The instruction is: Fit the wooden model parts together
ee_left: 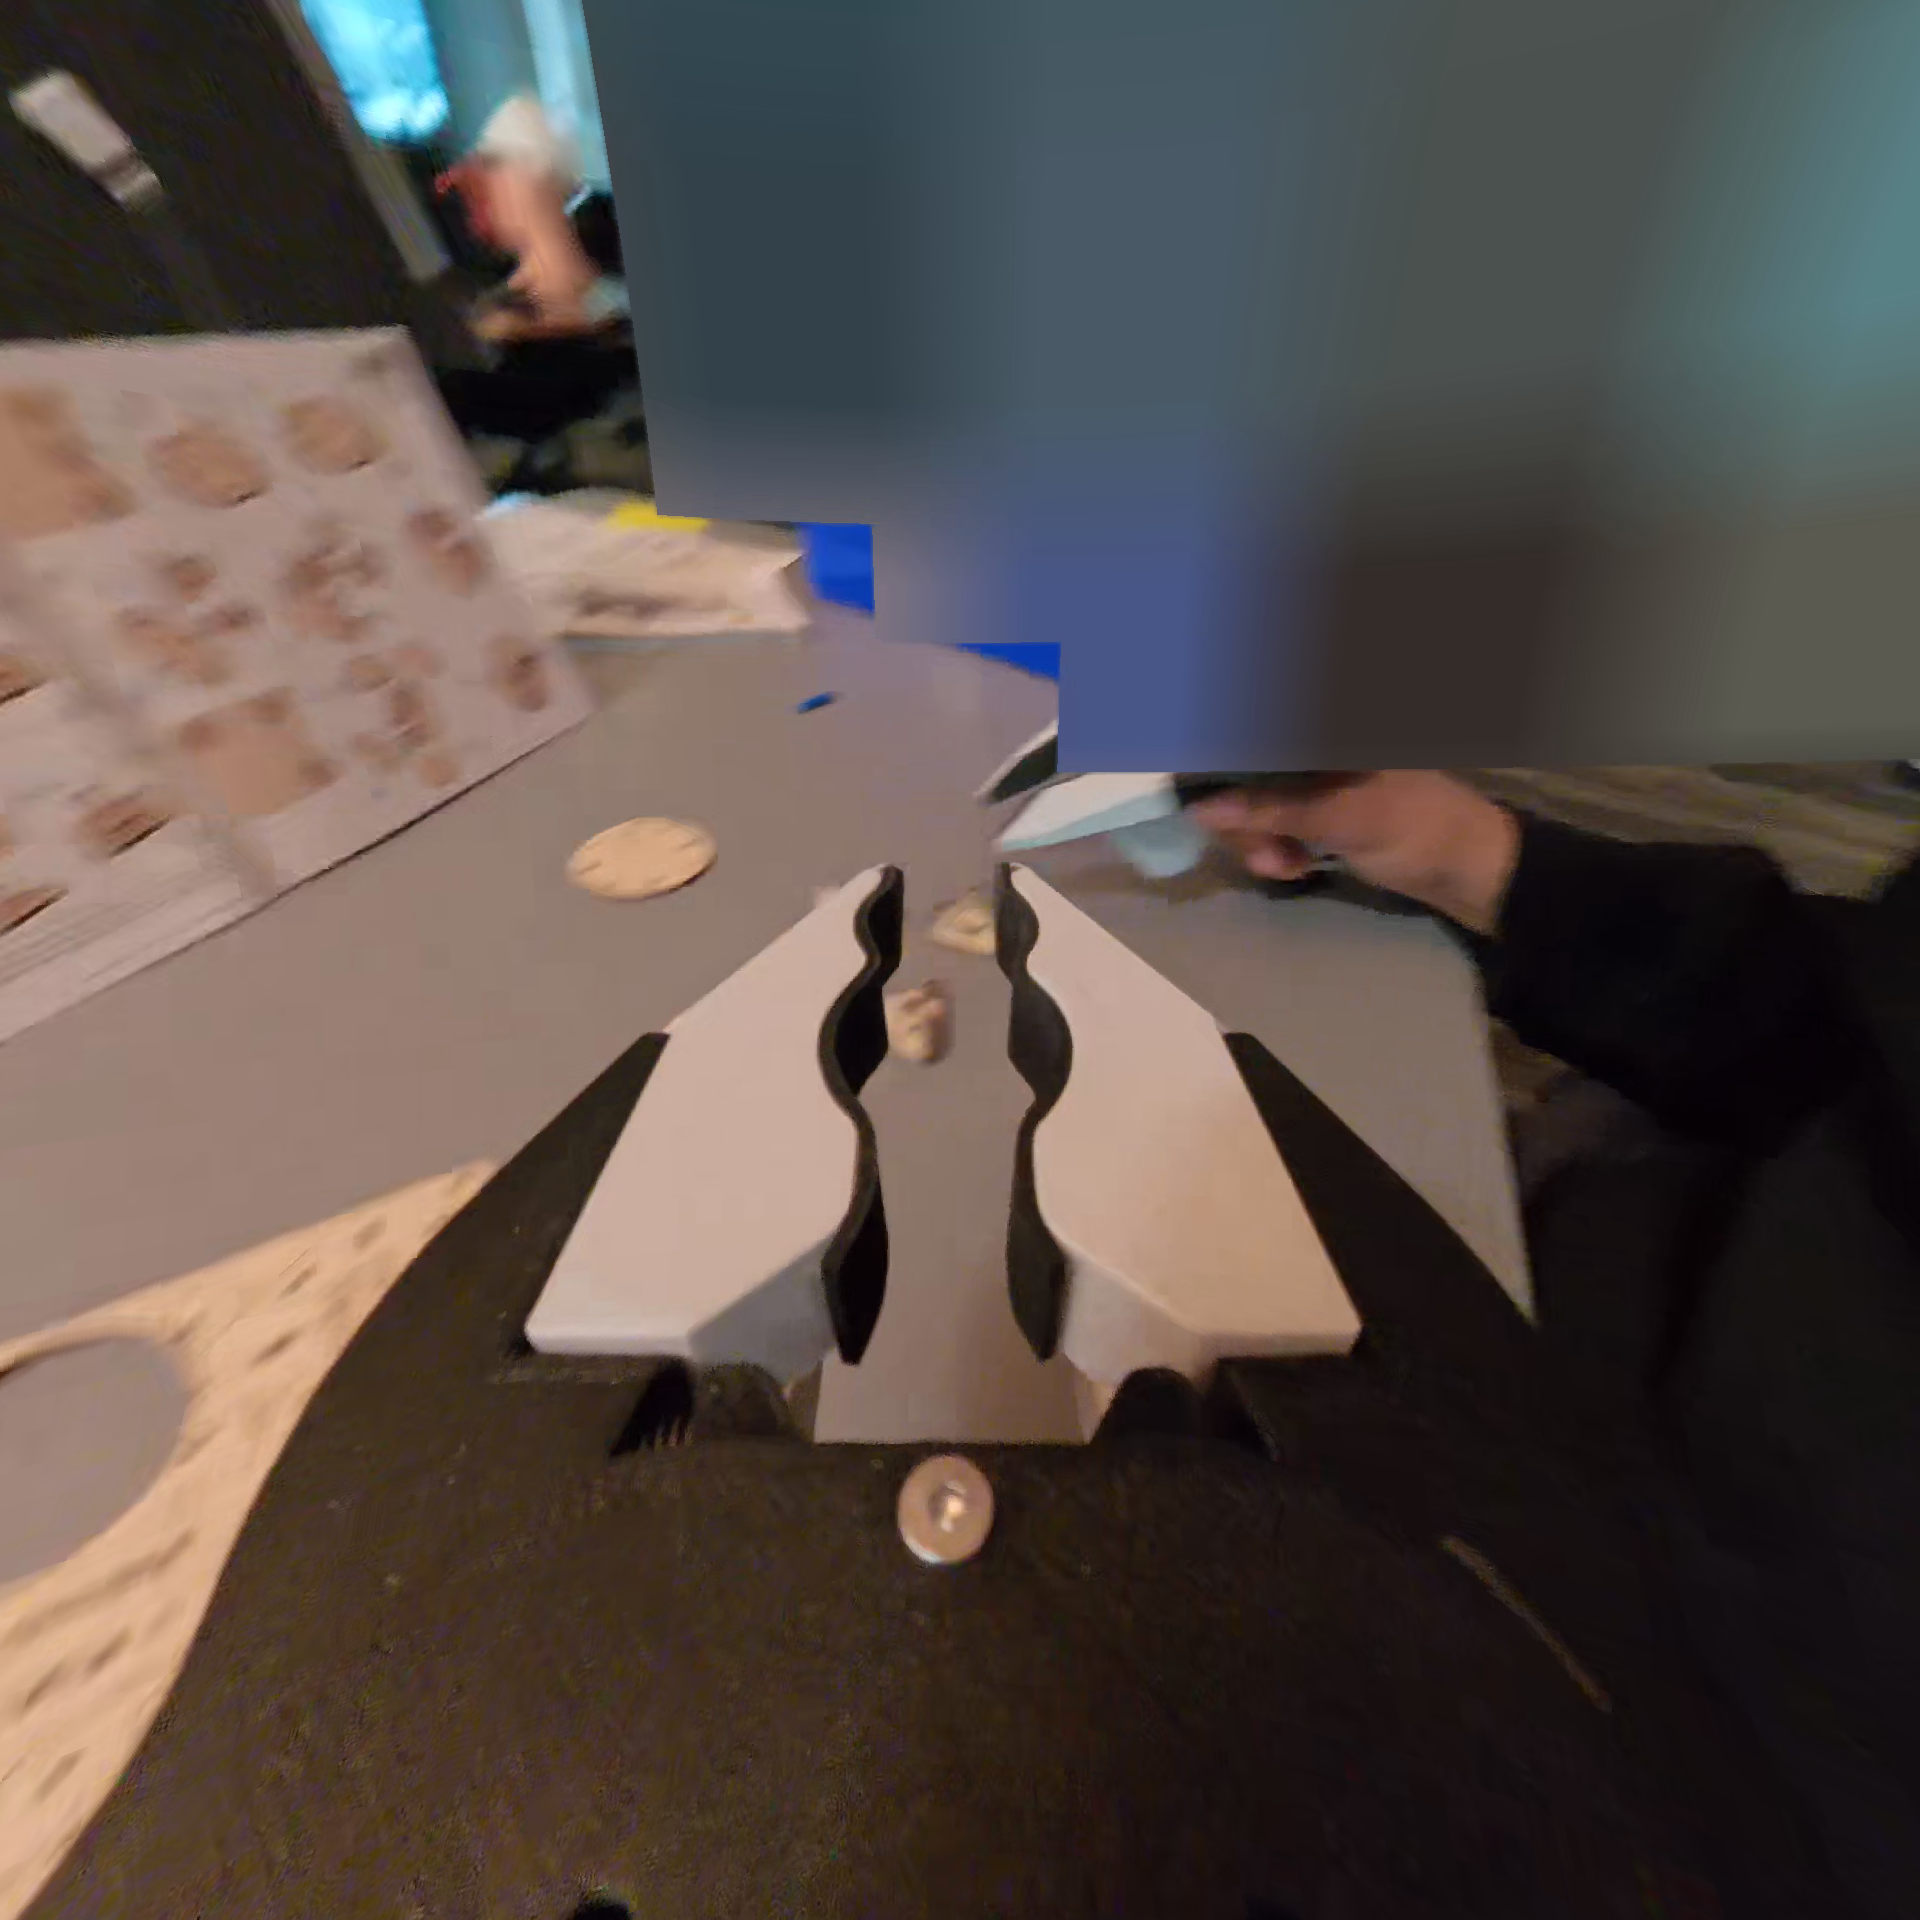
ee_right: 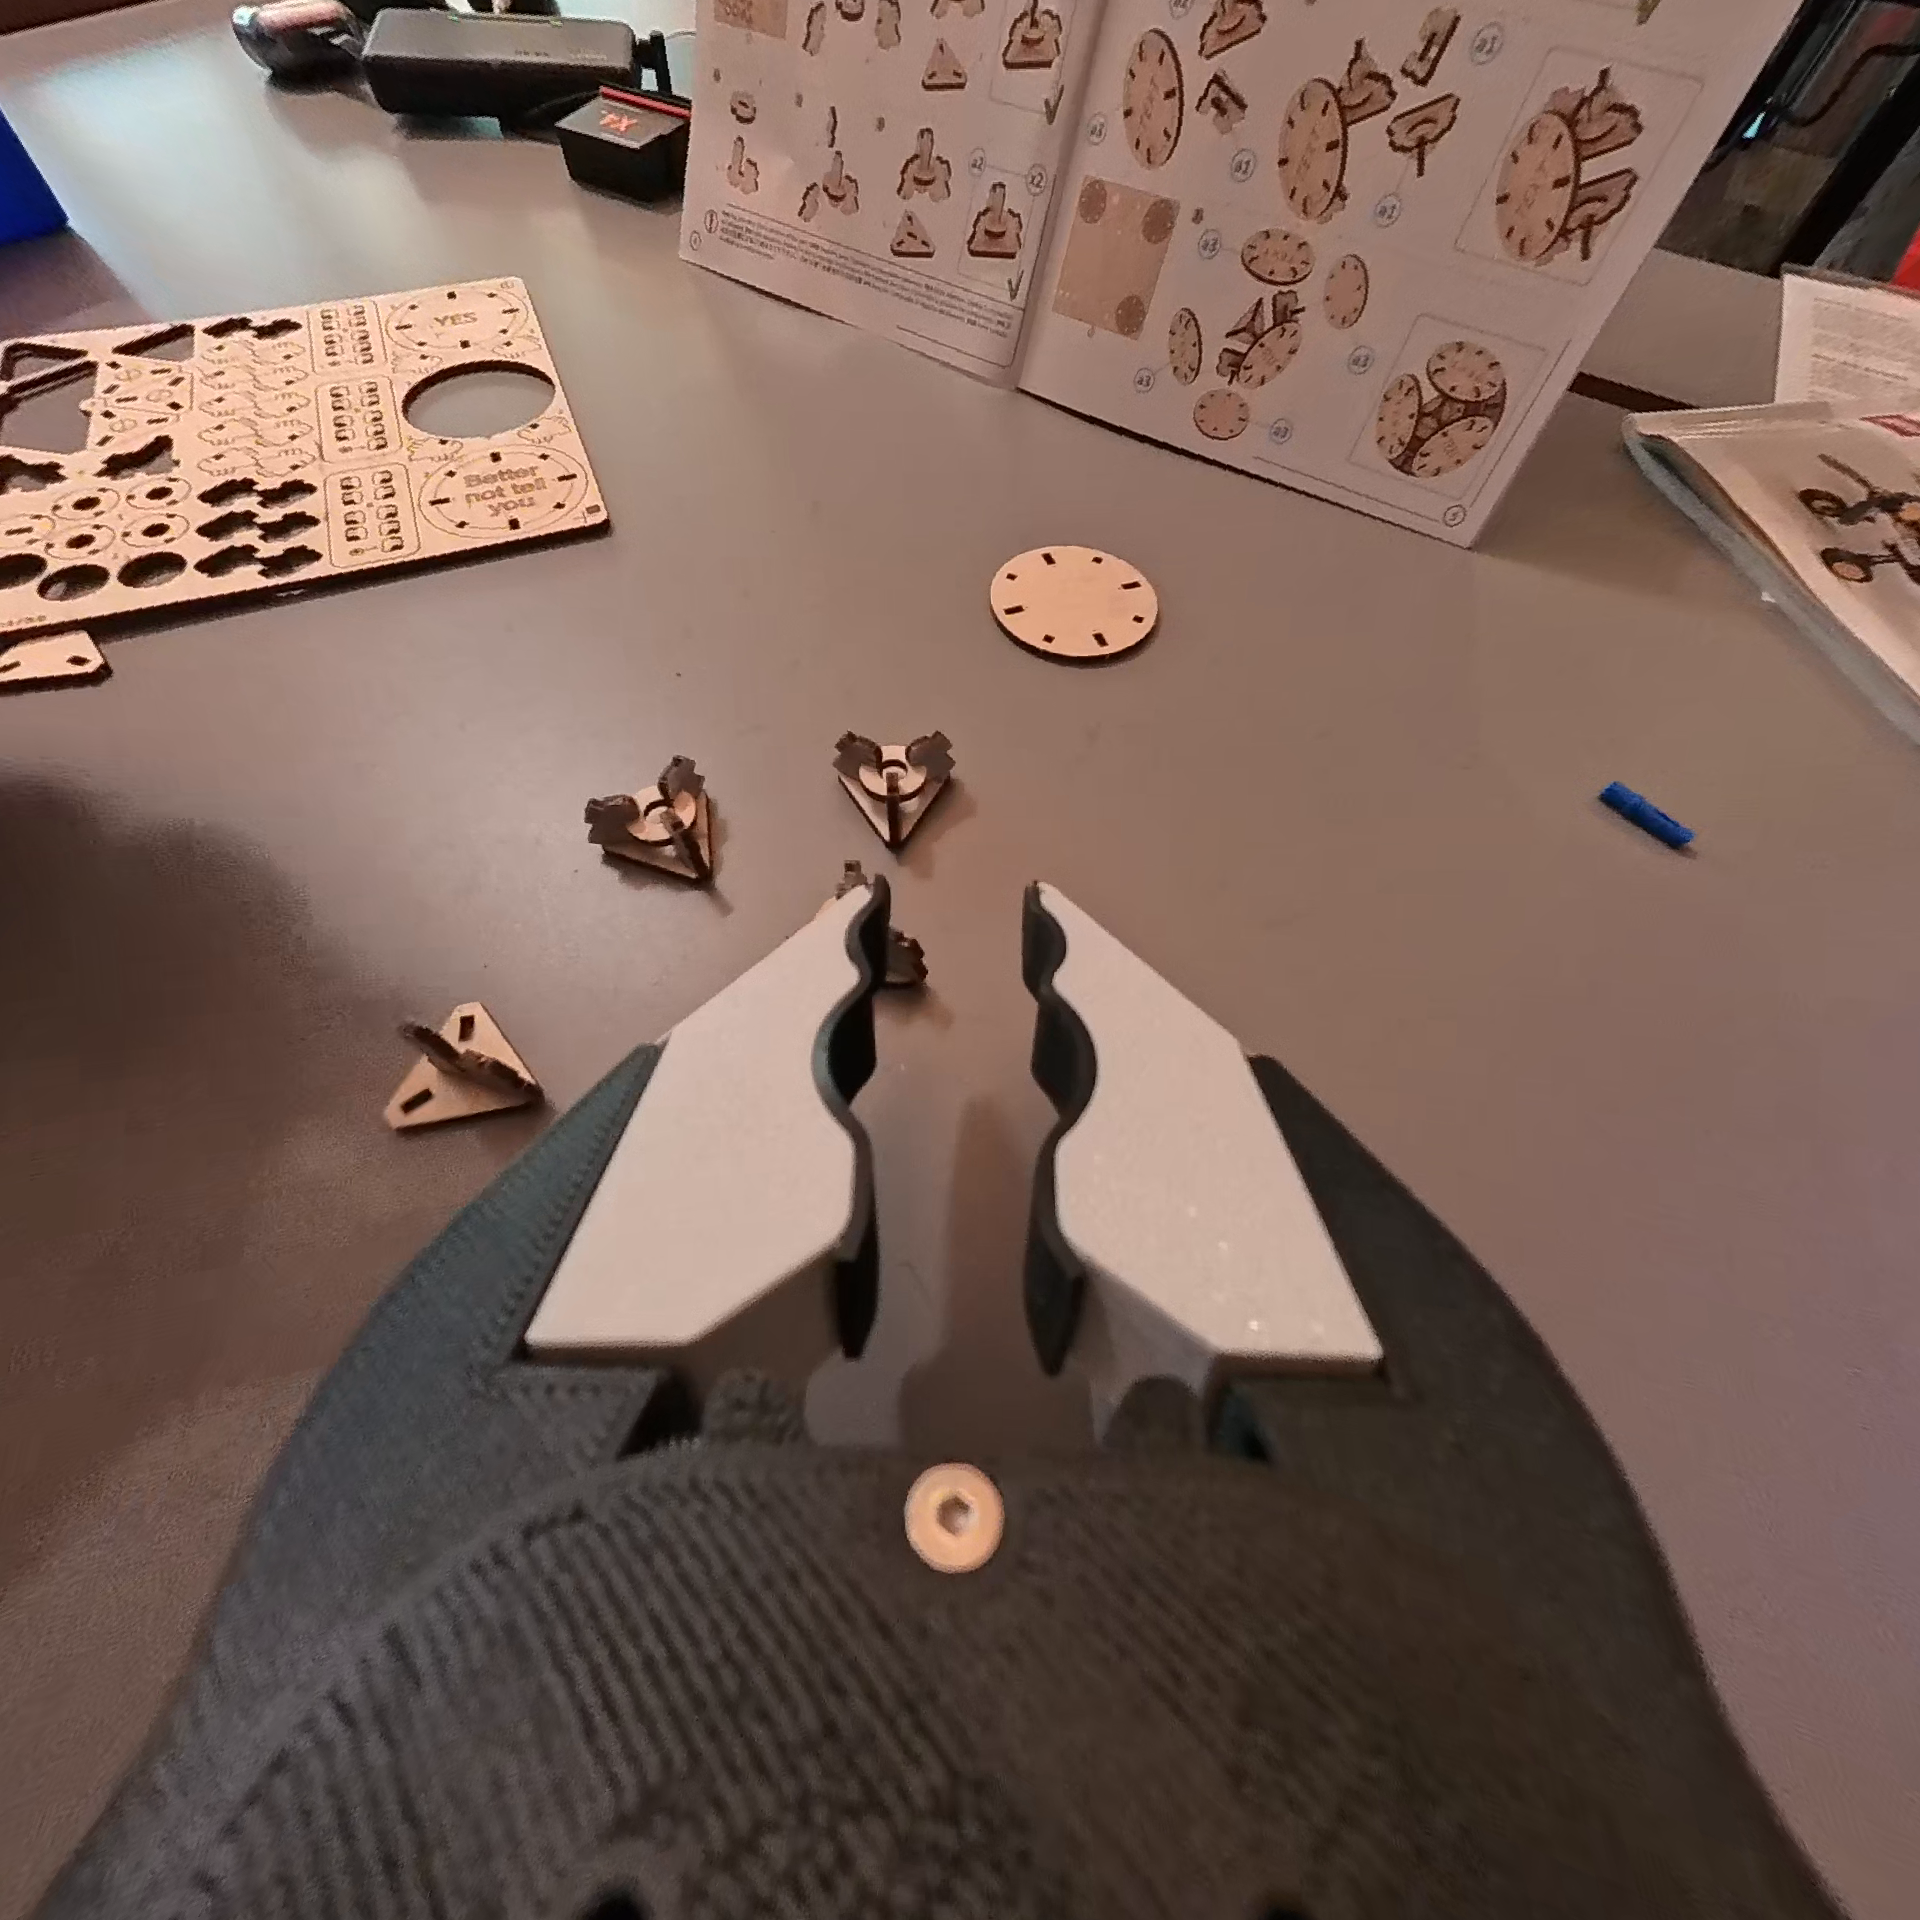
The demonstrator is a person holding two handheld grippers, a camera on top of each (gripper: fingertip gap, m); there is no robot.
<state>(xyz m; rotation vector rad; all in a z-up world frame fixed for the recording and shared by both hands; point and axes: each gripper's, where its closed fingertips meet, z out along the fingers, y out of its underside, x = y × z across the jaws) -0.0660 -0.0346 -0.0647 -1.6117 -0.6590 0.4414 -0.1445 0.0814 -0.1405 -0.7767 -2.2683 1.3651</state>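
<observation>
The left wrist view is blurred by motion. My left gripper [ee_left: 948, 878] is open above the grey table [ee_left: 416, 1018], with nothing pressed between its pads. Two small wooden pieces [ee_left: 920, 1023] [ee_left: 966, 925] show on the table through the gap. A wooden disc [ee_left: 642, 857] lies ahead to the left. My right gripper [ee_right: 956, 894] is open with nothing between its pads, and also shows in the left wrist view [ee_left: 1091, 810], held by a hand [ee_left: 1382, 842]. A small wooden piece [ee_right: 896, 951] lies partly hidden behind its left finger. Two triangular wooden assemblies [ee_right: 660, 821] [ee_right: 894, 784] sit just ahead.
Another wooden triangle [ee_right: 462, 1070] lies at the left. The slotted disc [ee_right: 1072, 603] lies farther ahead. A punched wooden sheet [ee_right: 291, 447] lies far left, an open instruction booklet [ee_right: 1195, 208] stands at the back, papers [ee_right: 1787, 520] lie right, a blue piece [ee_right: 1647, 814] lies right. About 15 cm separates my left fingertips from my right. About 9 cm separates my right fingertips from the wooden triangle [ee_right: 462, 1070].
</observation>
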